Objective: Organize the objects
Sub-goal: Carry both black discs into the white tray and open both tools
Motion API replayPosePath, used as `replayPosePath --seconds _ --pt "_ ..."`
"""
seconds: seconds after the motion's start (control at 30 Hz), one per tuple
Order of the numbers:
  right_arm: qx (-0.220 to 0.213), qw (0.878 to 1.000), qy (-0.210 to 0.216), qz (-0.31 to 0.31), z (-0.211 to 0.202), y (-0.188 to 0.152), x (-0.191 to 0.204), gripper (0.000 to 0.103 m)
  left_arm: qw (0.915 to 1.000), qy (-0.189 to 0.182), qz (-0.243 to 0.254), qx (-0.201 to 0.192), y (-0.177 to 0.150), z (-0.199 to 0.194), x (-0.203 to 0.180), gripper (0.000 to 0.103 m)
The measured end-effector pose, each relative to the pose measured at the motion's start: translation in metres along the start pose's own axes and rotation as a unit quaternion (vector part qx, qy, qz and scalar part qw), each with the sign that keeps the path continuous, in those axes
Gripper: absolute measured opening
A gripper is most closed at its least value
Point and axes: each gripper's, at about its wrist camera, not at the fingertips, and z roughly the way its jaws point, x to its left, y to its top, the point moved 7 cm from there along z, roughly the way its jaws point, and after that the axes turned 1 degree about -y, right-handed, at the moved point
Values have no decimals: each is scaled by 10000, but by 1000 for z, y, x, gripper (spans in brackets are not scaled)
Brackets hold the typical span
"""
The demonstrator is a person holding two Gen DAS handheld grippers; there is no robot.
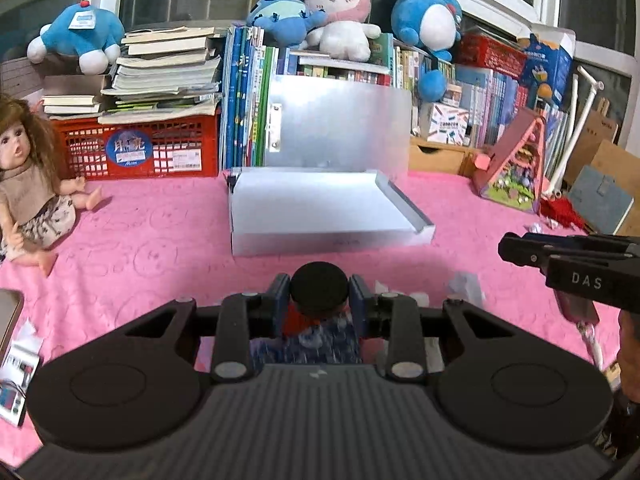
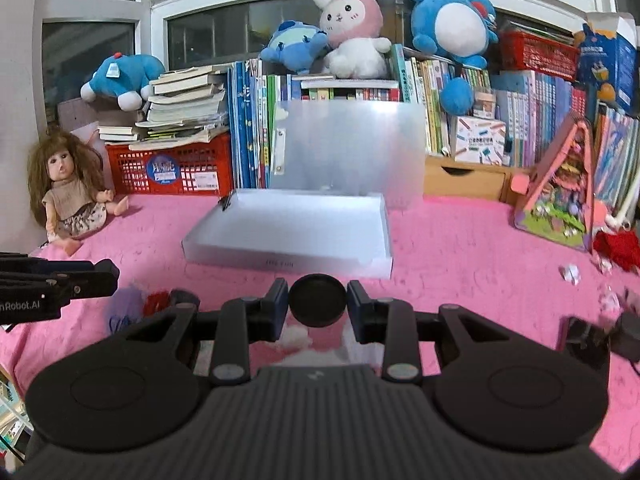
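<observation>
An open translucent white storage box [image 1: 320, 208] lies on the pink cloth with its lid [image 1: 340, 120] propped up against the books; it also shows in the right wrist view [image 2: 296, 232]. My left gripper [image 1: 319, 304] is shut on a black-capped bottle [image 1: 319, 288] with a red and blue label, just in front of the box. My right gripper [image 2: 318, 304] is shut on a black round-capped item [image 2: 318, 300] whose body is hidden. The right gripper also shows at the right edge of the left wrist view [image 1: 560, 260]. The left gripper shows at the left edge of the right wrist view [image 2: 60, 280].
A doll [image 1: 28, 192] sits at the left. A red crate [image 1: 140, 148] with stacked books, upright books and plush toys [image 1: 340, 20] line the back. A pink triangular toy house [image 1: 516, 168] stands at the right. Small crumpled papers [image 2: 570, 272] and a black item [image 2: 588, 332] lie on the cloth.
</observation>
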Motion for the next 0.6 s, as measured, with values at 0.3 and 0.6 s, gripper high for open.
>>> replayPosePath --seconds 0.3,0.6 --pt "241 9994 117 219 47 38 -16 36 10000 25 -27 -89 52 45 10 37" --pt "566 9983 1 127 109 72 -28 36 9993 -5 -49 367 94 122 18 37"
